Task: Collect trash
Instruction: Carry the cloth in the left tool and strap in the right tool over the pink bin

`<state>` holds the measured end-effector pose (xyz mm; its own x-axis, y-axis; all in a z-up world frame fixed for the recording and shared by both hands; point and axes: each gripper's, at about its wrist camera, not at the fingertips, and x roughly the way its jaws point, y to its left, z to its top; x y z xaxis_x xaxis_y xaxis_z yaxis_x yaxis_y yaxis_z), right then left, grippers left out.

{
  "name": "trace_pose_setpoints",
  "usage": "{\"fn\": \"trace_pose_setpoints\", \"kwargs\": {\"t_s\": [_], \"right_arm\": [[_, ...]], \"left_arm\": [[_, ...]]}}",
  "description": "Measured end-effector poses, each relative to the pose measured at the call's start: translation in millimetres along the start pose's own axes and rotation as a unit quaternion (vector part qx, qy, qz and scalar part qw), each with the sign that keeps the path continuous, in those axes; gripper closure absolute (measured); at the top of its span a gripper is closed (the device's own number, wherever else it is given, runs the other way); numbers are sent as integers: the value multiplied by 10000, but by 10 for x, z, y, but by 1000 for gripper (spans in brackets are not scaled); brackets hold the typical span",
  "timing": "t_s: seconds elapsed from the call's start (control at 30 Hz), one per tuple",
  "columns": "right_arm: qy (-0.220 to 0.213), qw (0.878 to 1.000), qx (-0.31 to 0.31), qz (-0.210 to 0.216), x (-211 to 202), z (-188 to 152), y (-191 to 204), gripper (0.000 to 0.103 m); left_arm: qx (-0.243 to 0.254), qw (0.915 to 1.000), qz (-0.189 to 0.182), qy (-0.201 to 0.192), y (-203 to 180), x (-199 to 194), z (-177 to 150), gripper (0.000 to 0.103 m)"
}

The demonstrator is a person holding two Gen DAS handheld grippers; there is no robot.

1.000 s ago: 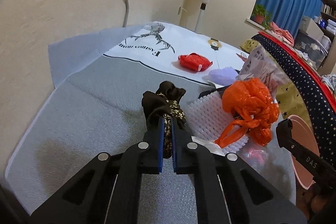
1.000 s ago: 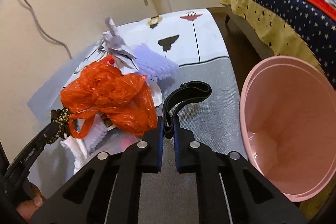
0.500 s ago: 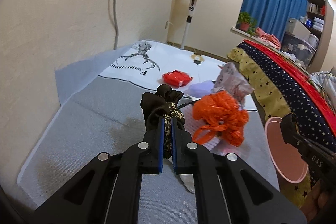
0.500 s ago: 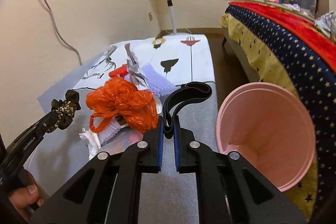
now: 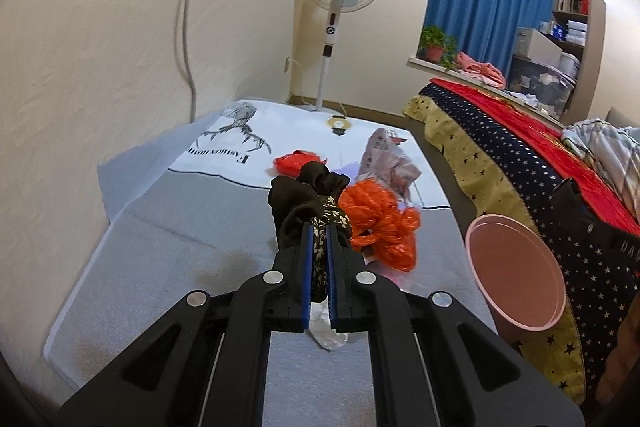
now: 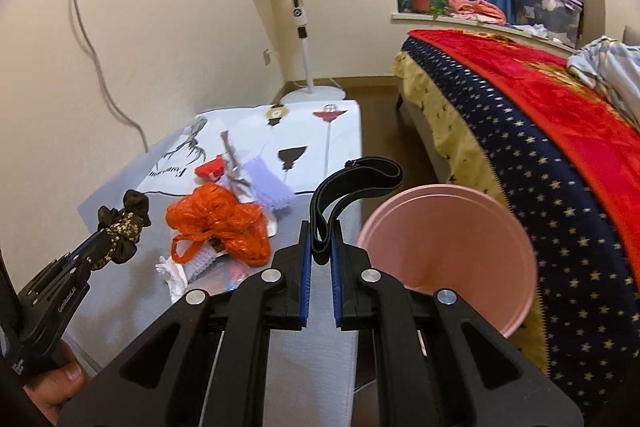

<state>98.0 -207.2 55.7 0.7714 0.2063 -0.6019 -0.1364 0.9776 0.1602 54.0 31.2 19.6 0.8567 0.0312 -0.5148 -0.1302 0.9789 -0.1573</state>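
Note:
My left gripper [image 5: 319, 227] is shut on a black and gold scrunchie [image 5: 308, 201] and holds it high above the grey mat; it also shows in the right wrist view [image 6: 120, 227]. My right gripper [image 6: 319, 227] is shut on a black elastic band [image 6: 356, 179], raised beside the pink bin [image 6: 448, 251]. The bin [image 5: 516, 271] stands at the mat's right edge. An orange plastic bag [image 5: 380, 219] lies on the mat with crumpled paper [image 5: 388, 159], a red wrapper [image 5: 294, 163] and white tissue [image 6: 174, 273].
A bed with a starred cover [image 6: 540, 147] runs along the right. A standing fan [image 5: 340, 11] is at the far wall, with a cable [image 5: 186, 7] on the left wall. A lilac spiky pad [image 6: 266, 183] lies behind the bag.
Both grippers have risen well above the mat with their items still held. The trash pile and the bin now look smaller and farther below.

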Motion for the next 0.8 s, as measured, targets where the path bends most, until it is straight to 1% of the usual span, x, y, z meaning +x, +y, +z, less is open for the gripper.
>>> {"fn": "trace_pose_setpoints", "kwargs": {"t_s": [0.23,0.5,0.6,0.73,0.8], "right_arm": [[-116,9999,-29,-115,-269,208,-321,94],[-318,9985,-26,-447,-520,435,-830,94],[-370,9977,64,-564,-548,448,-1024,94],[-327,9965,338,-688,-466,339,-1252,94],[-283,9962,428,-707,-423,297,-1301,94]], "left_arm": [[132,9997,-173,-61,-171,-77,9,97],[360,9978,-533,-126,-461,-104,-8,97],[443,9964,-704,-136,-597,-102,-21,97],[604,9939,-916,-138,-832,-74,-51,97],[659,9926,-1017,-106,-941,-37,-69,97]]}}
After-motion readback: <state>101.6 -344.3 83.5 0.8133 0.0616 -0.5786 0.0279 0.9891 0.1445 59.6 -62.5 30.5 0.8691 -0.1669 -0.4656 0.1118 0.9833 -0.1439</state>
